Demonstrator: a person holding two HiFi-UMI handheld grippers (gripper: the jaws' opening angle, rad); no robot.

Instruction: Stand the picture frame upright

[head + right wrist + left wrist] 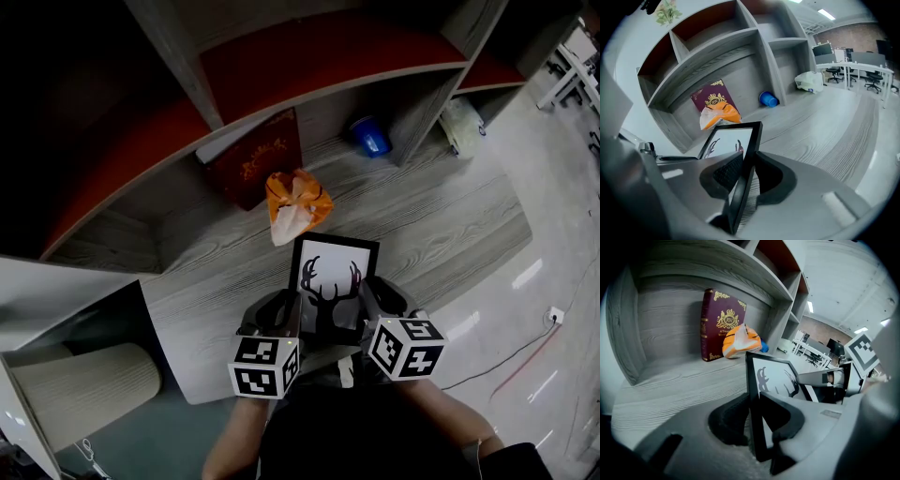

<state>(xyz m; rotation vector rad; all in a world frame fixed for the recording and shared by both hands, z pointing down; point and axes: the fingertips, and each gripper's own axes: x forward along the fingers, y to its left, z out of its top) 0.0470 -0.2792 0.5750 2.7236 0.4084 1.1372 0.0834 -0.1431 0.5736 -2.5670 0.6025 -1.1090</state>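
A black picture frame (334,281) with a deer-head print is lifted at its near edge above the grey wooden shelf top (450,225). My left gripper (292,323) is shut on the frame's left side (754,394), its pads pressing both faces. My right gripper (367,314) is shut on the frame's right side (747,159) in the same way. The frame (771,376) tilts up toward me, its far edge pointing at the shelf unit.
An orange snack bag (295,204) lies just beyond the frame, in front of a dark red book (258,157) leaning in a shelf bay. A blue cup (370,136) lies on its side further right. A white plastic bag (461,124) sits in the right bay.
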